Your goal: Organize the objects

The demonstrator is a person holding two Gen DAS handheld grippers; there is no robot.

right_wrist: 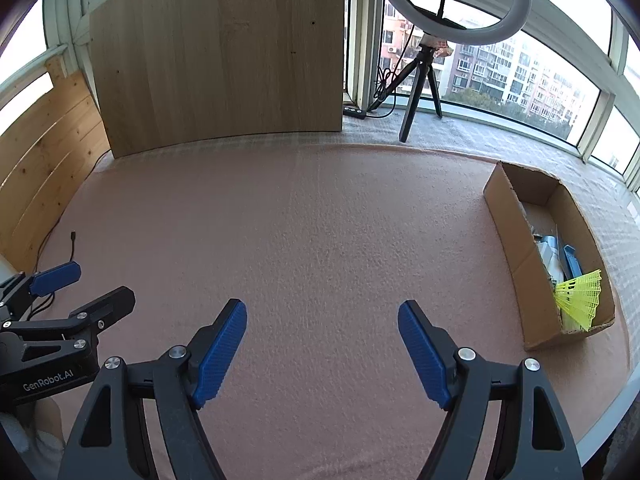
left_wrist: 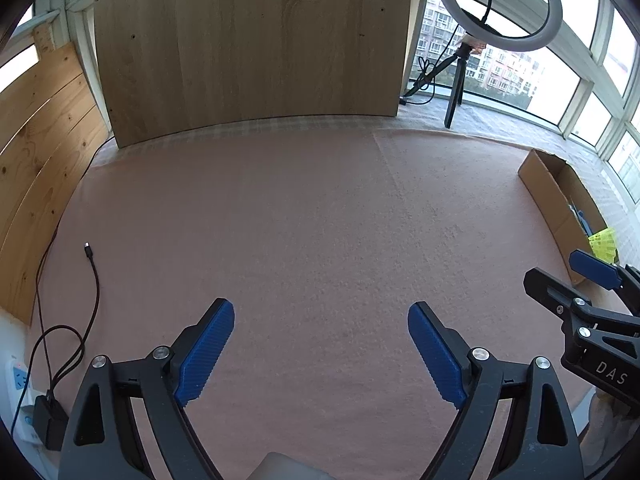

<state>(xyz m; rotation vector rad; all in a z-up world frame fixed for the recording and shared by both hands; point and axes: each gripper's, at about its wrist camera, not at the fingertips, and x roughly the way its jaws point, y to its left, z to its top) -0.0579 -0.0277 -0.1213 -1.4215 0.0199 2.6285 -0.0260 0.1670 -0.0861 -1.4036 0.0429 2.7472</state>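
A cardboard box (right_wrist: 508, 216) lies on the pink cloth at the right; it also shows in the left wrist view (left_wrist: 540, 184). Inside it are a yellow shuttlecock (right_wrist: 580, 298), a blue object (right_wrist: 572, 260) and pale items. My left gripper (left_wrist: 320, 348) is open and empty, low over the cloth. My right gripper (right_wrist: 322, 348) is open and empty, left of the box. Each gripper shows at the edge of the other's view: the right one (left_wrist: 568, 280) and the left one (right_wrist: 84, 288).
A wooden board (right_wrist: 220, 60) stands upright at the back. A ring light on a tripod (right_wrist: 424, 80) stands at the back right by the windows. A black cable (left_wrist: 94, 272) and a power strip (left_wrist: 20, 380) lie at the left. Wood slats (left_wrist: 36, 160) line the left side.
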